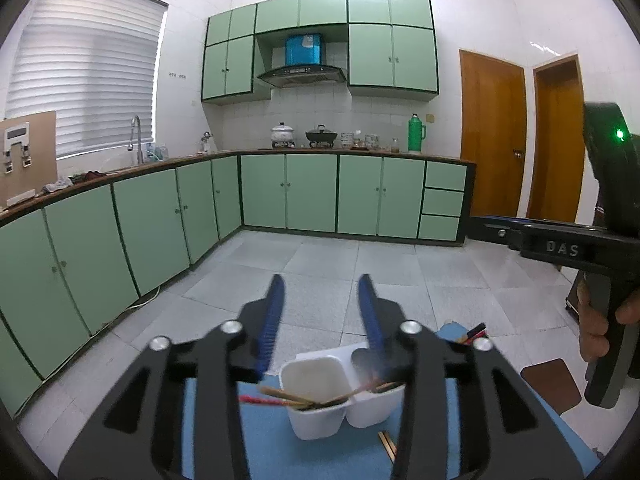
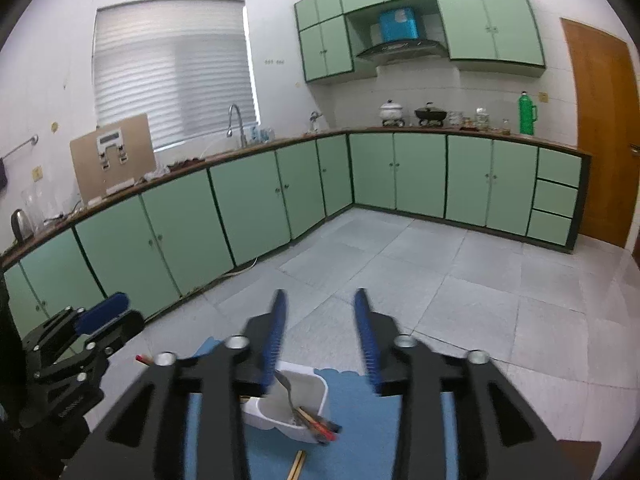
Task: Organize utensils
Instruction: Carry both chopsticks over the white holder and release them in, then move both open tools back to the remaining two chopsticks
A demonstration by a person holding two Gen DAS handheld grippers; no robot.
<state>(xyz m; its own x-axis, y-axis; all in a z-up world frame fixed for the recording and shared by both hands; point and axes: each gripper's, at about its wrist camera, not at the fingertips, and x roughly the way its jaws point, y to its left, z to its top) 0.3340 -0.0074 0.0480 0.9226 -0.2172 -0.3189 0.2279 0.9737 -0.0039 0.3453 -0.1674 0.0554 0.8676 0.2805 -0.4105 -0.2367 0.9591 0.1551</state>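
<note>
A white two-compartment utensil holder (image 1: 320, 412) stands on a blue mat (image 1: 272, 440); it also shows in the right wrist view (image 2: 308, 396). Chopsticks (image 1: 288, 398) and a metal spoon (image 2: 285, 385) lie in it. A loose wooden chopstick pair (image 1: 387, 442) lies on the mat in front, also seen in the right wrist view (image 2: 297, 465). My left gripper (image 1: 322, 296) is open and empty above the holder. My right gripper (image 2: 320, 308) is open and empty above it too. More chopsticks (image 1: 476, 333) show behind the left gripper's right finger.
The right gripper body (image 1: 600, 248) with a hand on it is at the right of the left wrist view. The left gripper (image 2: 80, 340) is at the left of the right wrist view. Green cabinets (image 1: 312, 192) and grey floor tiles (image 2: 460, 280) lie beyond.
</note>
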